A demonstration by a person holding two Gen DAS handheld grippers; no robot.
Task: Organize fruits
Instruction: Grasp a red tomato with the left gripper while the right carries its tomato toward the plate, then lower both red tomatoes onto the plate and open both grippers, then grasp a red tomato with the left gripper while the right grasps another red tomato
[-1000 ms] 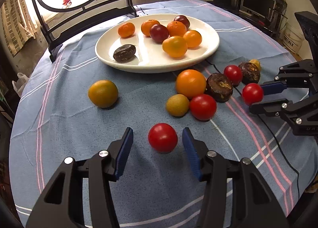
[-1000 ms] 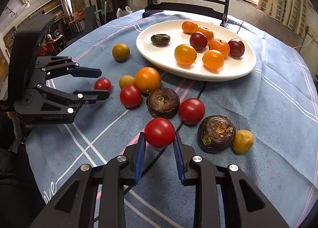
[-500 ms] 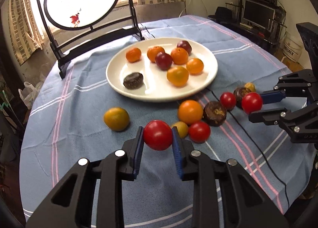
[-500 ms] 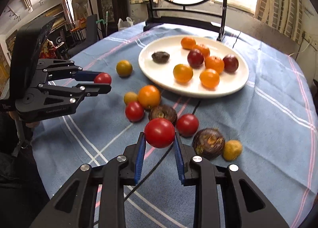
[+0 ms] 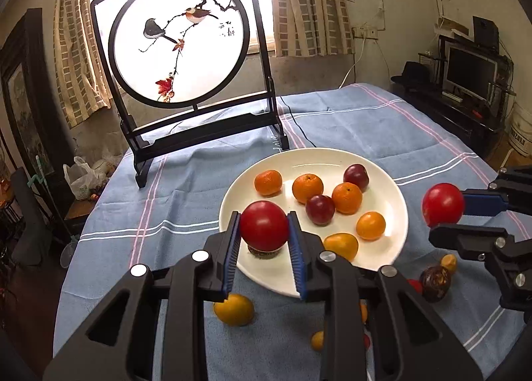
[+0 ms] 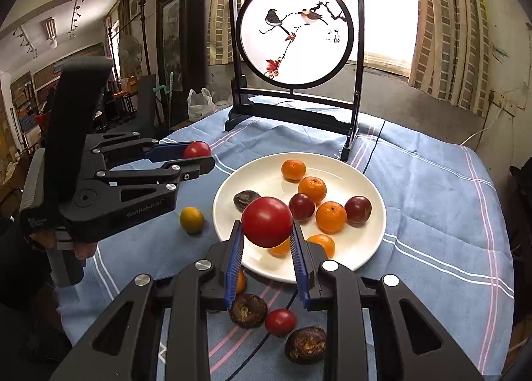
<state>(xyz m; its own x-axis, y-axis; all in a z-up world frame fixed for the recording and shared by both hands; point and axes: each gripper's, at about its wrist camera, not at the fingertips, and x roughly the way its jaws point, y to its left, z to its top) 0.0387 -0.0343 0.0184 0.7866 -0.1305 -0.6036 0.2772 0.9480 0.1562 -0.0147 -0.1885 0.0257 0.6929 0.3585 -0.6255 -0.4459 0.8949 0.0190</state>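
Note:
My left gripper [image 5: 264, 231] is shut on a red tomato [image 5: 264, 224], held above the near left part of the white plate [image 5: 395, 211]. My right gripper [image 6: 267, 231] is shut on another red tomato [image 6: 267, 222], held above the plate's [image 6: 372, 241] near edge. Each gripper shows in the other's view, the left [image 6: 199, 156] and the right [image 5: 447, 214]. The plate holds several oranges, two dark plums [image 5: 320, 209] and a dark brown fruit [image 6: 246, 199]. On the cloth lie a yellow-orange fruit [image 5: 233, 309], a red tomato [image 6: 280, 321] and brown fruits [image 6: 247, 310].
A dark wooden stand with a round bird painting [image 5: 179, 45] stands on the far side of the blue striped tablecloth [image 5: 365, 121]. A black cable [image 5: 299, 131] runs across the cloth toward the plate. Furniture and a monitor [image 5: 470, 73] lie beyond the table on the right.
My left gripper closed on the red tomato and lifted it. Both grippers rose and moved forward with their tomatoes to above the plate.

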